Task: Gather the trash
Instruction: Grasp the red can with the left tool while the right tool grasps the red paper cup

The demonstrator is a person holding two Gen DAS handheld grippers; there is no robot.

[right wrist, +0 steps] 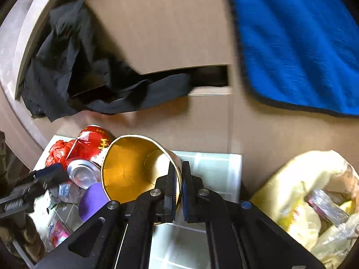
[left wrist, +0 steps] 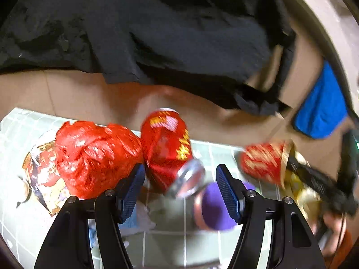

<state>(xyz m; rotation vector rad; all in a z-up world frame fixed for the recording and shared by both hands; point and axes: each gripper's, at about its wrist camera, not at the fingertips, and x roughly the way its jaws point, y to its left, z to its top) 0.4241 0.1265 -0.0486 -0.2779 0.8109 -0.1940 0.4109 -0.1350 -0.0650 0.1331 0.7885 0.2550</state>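
My right gripper (right wrist: 178, 187) is shut on the rim of a red paper cup (right wrist: 134, 168) with a gold inside, which lies tilted with its mouth toward the camera. In the left wrist view the same cup (left wrist: 262, 161) shows at the right. My left gripper (left wrist: 180, 188) is open around the silver end of a dented red can (left wrist: 166, 143), its pads not touching it. A crumpled red plastic bag (left wrist: 96, 157) lies left of the can, with a printed snack wrapper (left wrist: 42, 174) beyond it. A purple object (left wrist: 213, 208) lies just below the can.
The trash lies on a pale green tiled mat (right wrist: 213, 168) over a brown surface. A black garment (left wrist: 168, 33) is heaped behind it, with a blue cloth (right wrist: 291, 44) at the far right. An open yellow bag (right wrist: 314, 201) holding wrappers sits at the right.
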